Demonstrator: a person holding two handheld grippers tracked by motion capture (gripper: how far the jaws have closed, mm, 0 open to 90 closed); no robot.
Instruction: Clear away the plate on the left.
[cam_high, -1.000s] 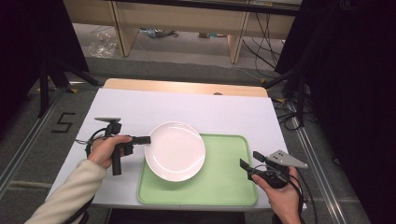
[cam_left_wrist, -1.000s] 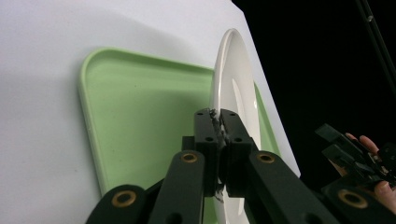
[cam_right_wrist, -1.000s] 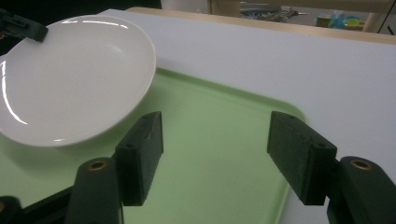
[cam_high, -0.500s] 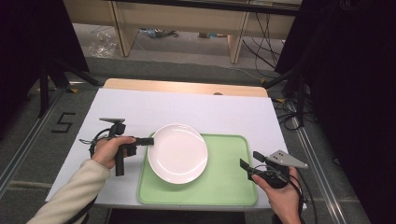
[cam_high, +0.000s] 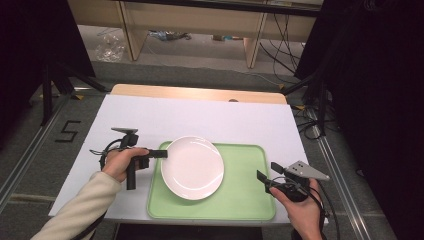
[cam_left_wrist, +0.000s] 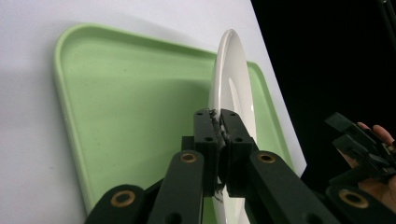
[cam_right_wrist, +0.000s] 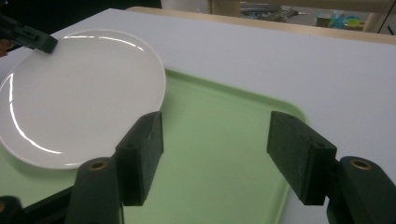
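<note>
Table (cam_high: 210, 117): It has a white top with a strip of wood at the far edge. It carries the tray, and the plate is over the tray.

Tray (cam_high: 247, 192): A light green tray with round corners and a low rim. It lies flat on the near part of the table. Its long sides run left to right in the high view.

Plate (cam_high: 192, 167): A round white plate. It is over the left part of the tray, and its left edge reaches the tray's left rim. A round plate has no long side. Its hollow face looks up. In the left gripper view (cam_left_wrist: 229, 93) it is seen edge-on. I cannot tell if its bottom rests on the tray.

Left arm: A pale sleeve comes in from the bottom left of the high view. The left hand (cam_high: 120, 164) is curled around its gripper.

Left gripper (cam_high: 161, 154): It lies level and points right, toward the plate. Its jaws are pinched together on the plate's left rim, one on each face.

Right hand (cam_high: 300, 210): It comes in from the bottom right, beside the tray's near right corner.

Right gripper (cam_high: 263, 175): It points left, over the tray toward the plate. Its jaws stand wide apart with nothing between them. It is well apart from the plate.
</note>
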